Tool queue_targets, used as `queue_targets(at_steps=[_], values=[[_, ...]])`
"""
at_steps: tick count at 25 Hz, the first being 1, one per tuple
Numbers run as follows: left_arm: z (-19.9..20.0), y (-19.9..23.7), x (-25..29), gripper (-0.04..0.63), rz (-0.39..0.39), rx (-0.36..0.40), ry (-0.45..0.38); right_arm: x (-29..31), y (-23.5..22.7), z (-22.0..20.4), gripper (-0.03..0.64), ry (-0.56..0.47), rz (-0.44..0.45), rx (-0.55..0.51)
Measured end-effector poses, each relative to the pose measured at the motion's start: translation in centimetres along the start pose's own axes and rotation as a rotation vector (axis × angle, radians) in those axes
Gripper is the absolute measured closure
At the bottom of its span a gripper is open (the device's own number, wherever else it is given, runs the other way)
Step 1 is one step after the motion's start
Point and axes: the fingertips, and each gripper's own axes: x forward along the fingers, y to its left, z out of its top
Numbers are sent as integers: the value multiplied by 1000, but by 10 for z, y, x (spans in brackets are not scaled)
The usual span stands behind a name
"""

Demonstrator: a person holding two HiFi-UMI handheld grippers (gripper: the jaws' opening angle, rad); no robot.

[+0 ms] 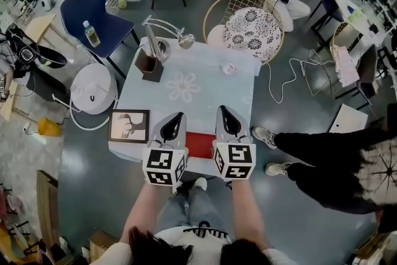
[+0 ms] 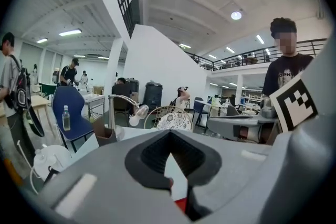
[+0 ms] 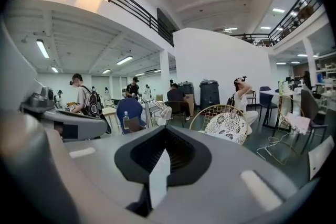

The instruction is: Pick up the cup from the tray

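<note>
A red tray point(image 1: 200, 144) lies at the table's near edge, partly hidden between my two grippers; nothing shows on its visible part. A small pale pink cup point(image 1: 228, 68) stands on the light tablecloth point(image 1: 205, 87) far ahead, right of a printed flower. My left gripper point(image 1: 178, 115) and right gripper point(image 1: 223, 110) hover side by side over the near edge, both shut and empty. In the left gripper view the jaws of the left gripper point(image 2: 169, 134) meet, with a sliver of red tray point(image 2: 181, 203) below. The right gripper point(image 3: 165, 131) has its jaws together too.
A brown box point(image 1: 149, 65) and a desk lamp point(image 1: 166, 31) stand at the table's far left, a framed deer picture point(image 1: 129, 126) at its near left corner. A blue chair point(image 1: 93, 15), a white round appliance point(image 1: 93, 89), a wicker chair point(image 1: 251, 25) and a person's legs point(image 1: 322, 152) surround the table.
</note>
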Motion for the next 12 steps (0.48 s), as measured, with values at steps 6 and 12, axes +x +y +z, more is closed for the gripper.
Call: queue_targets(at_steps=[6, 12], values=[[26, -18, -27, 595, -43, -15, -56, -33, 18, 20, 597, -2, -20, -55], [34, -36, -50, 595, -93, 18, -66, -58, 34, 32, 598, -24, -55, -72]])
